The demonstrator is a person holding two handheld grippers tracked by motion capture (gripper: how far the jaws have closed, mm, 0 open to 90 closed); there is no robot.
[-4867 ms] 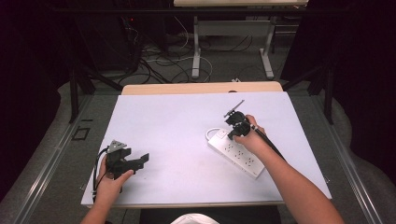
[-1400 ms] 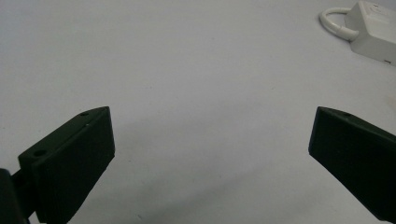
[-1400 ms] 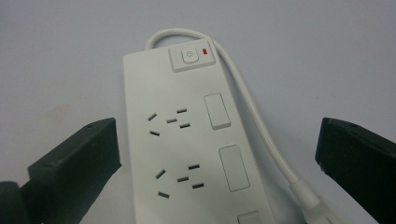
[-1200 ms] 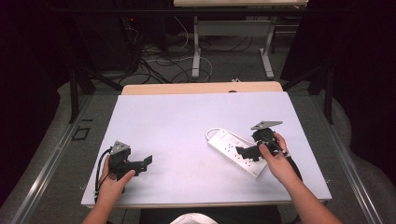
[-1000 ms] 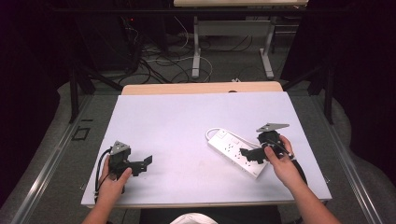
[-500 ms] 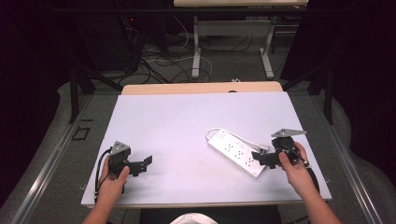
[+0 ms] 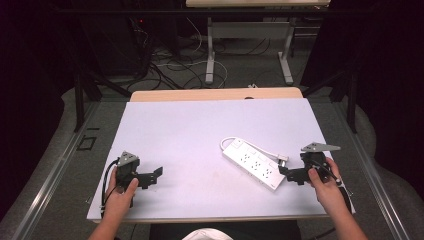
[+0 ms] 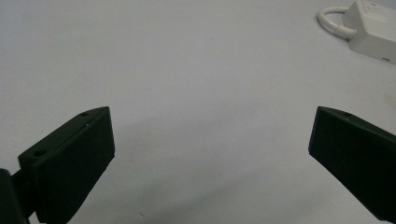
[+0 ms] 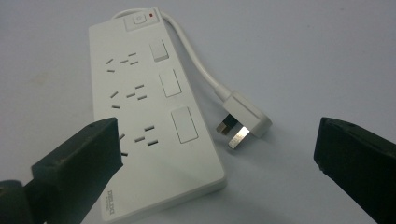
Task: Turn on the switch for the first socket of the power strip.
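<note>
A white power strip [image 7: 251,163] lies flat and slanted on the white table [image 7: 200,130], right of centre. Its short cable loops round to a white plug [image 7: 282,160] lying beside it. In the right gripper view the power strip [image 9: 149,112] shows three socket rows and switches, with the plug [image 9: 243,122] prongs-up to its right. My right gripper [image 7: 289,175] rests on the table just right of the strip's near end, open and holding nothing. My left gripper [image 7: 152,176] sits near the table's front left, open and holding nothing; the left gripper view catches the strip's far end [image 8: 373,28].
The wooden far edge of the table [image 7: 215,94] borders a floor with loose cables [image 7: 170,65] and the metal legs of another desk [image 7: 210,50]. Dark curtains stand on both sides.
My right gripper has drawn back off the power strip and moved right and nearer, coming to rest beside the strip's near end. The left gripper has stayed put.
</note>
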